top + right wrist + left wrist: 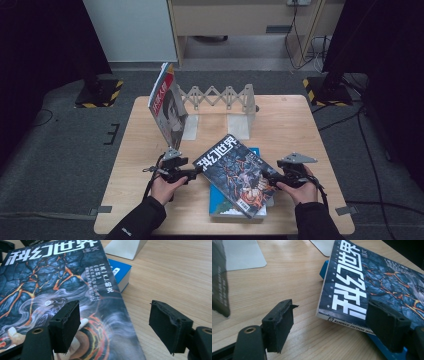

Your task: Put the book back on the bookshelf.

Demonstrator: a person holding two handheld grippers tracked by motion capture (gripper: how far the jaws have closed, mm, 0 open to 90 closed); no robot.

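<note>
- An expanding book rack (220, 96) with pale end plates is seen standing near the far edge of the bench (300, 125); between its plates no book is held, and one magazine (167, 102) is leaned upright against its left end.
- A dark science-fiction magazine (235, 172) is shown lying askew on a blue book (235, 207), near the front edge of the bench, roughly at its middle.
- The left tongs (196, 171) are held at the magazine's left corner. In the left gripper view the magazine (372, 282) is seen with its spine corner entering the gap; one pad (387, 322) lies over the cover, the other (279, 322) stands apart over bare wood. The jaws are spread wide and nothing is gripped.
- The right tongs (270, 177) are held at the magazine's right edge. In the right gripper view the cover (50, 285) is seen beneath one pad (65, 322), with its edge running between the jaws; the other pad (170, 325) stands over bare bench. The jaws are wide, and no grip is made.
- The blue book (120, 270) is seen protruding from beneath the magazine's far side.
</note>
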